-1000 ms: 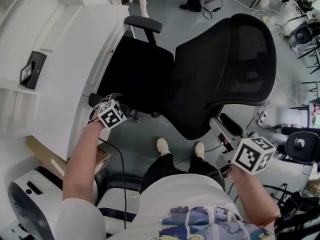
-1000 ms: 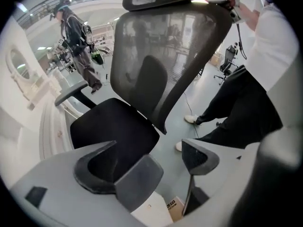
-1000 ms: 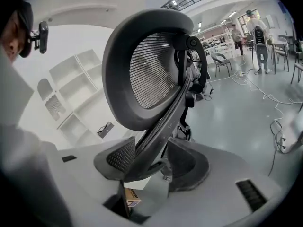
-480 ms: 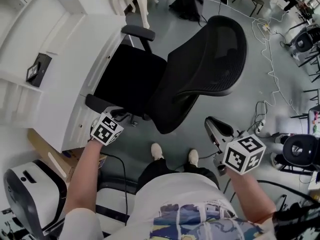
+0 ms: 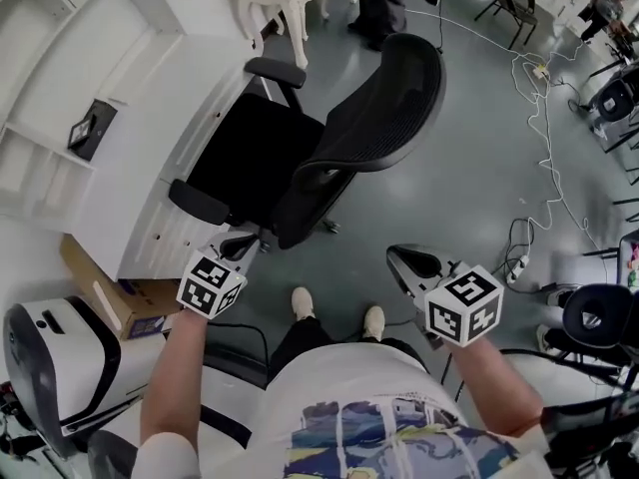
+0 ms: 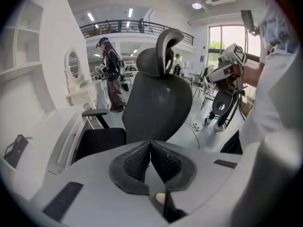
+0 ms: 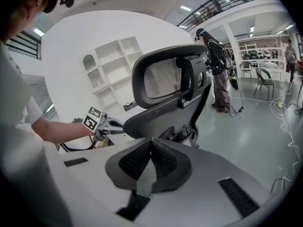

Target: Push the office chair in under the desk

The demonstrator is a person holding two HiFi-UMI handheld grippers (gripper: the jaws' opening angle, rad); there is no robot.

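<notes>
The black mesh office chair (image 5: 334, 143) stands with its seat (image 5: 250, 153) pushed against the white desk (image 5: 140, 168), backrest toward me. My left gripper (image 5: 238, 244) hovers just short of the chair's near armrest (image 5: 200, 203), shut and holding nothing. My right gripper (image 5: 401, 259) hangs over the bare floor to the right of the chair base, also shut and empty. In the left gripper view the closed jaws (image 6: 150, 144) point at the backrest (image 6: 158, 98). The right gripper view has its closed jaws (image 7: 150, 142) aimed at the back of the chair (image 7: 165, 79), well clear of it.
White shelves (image 5: 60, 58) rise behind the desk. A cardboard box (image 5: 105, 292) and a white machine (image 5: 55, 367) sit at my left. Cables (image 5: 544, 168) trail over the grey floor on the right. A person (image 6: 111, 74) stands far behind the chair.
The chair has rolled away from me toward the desk. Both grippers have come off it and drawn back.
</notes>
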